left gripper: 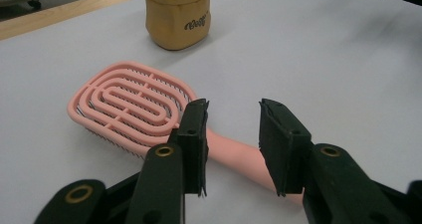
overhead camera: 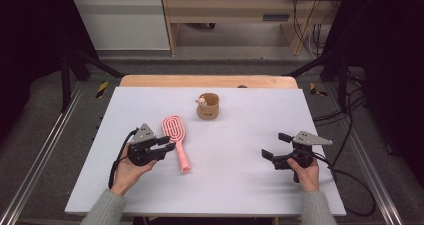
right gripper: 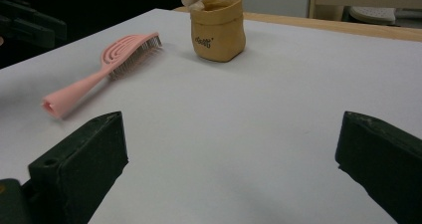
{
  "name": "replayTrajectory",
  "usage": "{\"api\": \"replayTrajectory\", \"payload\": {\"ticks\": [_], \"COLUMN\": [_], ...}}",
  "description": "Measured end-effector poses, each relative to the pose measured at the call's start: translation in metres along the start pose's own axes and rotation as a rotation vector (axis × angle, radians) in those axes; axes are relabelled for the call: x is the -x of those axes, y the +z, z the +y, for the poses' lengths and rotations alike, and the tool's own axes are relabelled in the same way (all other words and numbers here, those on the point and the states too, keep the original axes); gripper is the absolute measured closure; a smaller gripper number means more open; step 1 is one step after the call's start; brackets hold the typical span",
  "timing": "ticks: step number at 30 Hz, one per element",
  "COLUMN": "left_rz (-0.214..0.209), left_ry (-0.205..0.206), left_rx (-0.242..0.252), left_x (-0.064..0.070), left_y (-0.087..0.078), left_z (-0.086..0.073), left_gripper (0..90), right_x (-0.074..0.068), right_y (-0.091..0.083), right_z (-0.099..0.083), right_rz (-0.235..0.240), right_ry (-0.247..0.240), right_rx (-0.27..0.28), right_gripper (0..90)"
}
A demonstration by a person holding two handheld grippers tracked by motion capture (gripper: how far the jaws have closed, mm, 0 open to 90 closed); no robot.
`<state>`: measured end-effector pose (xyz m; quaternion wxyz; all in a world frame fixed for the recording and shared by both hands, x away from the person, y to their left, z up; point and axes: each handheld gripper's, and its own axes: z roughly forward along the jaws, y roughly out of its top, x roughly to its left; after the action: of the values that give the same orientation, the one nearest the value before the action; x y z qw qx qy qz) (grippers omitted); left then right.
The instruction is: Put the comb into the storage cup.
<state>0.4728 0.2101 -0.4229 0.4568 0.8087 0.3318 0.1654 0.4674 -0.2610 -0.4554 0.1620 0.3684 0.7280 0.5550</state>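
Note:
A pink hairbrush (overhead camera: 176,141) lies bristles down on the white board (overhead camera: 235,185), head away from me and handle toward me. My left gripper (overhead camera: 168,144) sits just left of the handle. In the left gripper view its jaws stand apart, and between them the handle (left gripper: 234,154) runs across. The left gripper (left gripper: 231,134) is open and the brush head (left gripper: 129,104) lies just beyond it. My right gripper (overhead camera: 275,145) rests at the right, wide open on nothing, far from the brush (right gripper: 107,64). The right gripper's (right gripper: 234,169) jaws frame bare board.
A tan soft pouch (overhead camera: 208,106) with a small animal figure (overhead camera: 201,102) on its rim stands at the back middle, beyond the brush; the pouch (left gripper: 177,17) (right gripper: 218,30) shows in both gripper views. A wooden edge (overhead camera: 207,81) borders the far side. Metal rails flank the table.

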Motion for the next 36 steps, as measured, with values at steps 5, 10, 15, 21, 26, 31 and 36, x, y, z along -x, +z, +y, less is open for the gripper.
{"api": "replayTrajectory", "payload": {"ticks": [5, 10, 15, 21, 26, 31, 36], "left_rz": [0.003, 0.002, -0.005, -0.019, -0.022, -0.032, -0.038], "left_ry": [0.006, 0.015, 0.013, 0.011, 0.006, 0.007, 0.019], "left_rx": [-0.023, -0.037, -0.050, -0.060, -0.064, -0.077, -0.086], "left_x": [0.003, 0.007, 0.010, 0.011, 0.012, 0.015, 0.019], "left_y": [0.005, 0.009, 0.014, 0.019, 0.022, 0.028, 0.034], "left_z": [0.001, 0.001, 0.003, 0.002, 0.003, 0.003, 0.002], "left_gripper": [72.5, 79.1, 83.4, 89.3, 89.7, 89.7, 89.7], "right_x": [0.000, 0.000, 0.000, 0.000, 0.000, 0.000, 0.000], "right_y": [0.000, 0.000, 0.000, 0.000, 0.000, 0.000, 0.000], "right_z": [0.000, 0.000, 0.000, 0.000, 0.000, 0.000, 0.000], "right_rz": [0.000, 0.000, 0.000, 0.001, 0.002, 0.002, 0.003], "right_ry": [-0.001, -0.001, -0.001, -0.001, -0.001, 0.000, -0.001], "right_rx": [0.000, 0.000, -0.001, 0.000, -0.001, -0.001, -0.002], "right_gripper": [0.4, 0.4, 0.4, 0.4, 0.4, 0.4, 0.4]}}
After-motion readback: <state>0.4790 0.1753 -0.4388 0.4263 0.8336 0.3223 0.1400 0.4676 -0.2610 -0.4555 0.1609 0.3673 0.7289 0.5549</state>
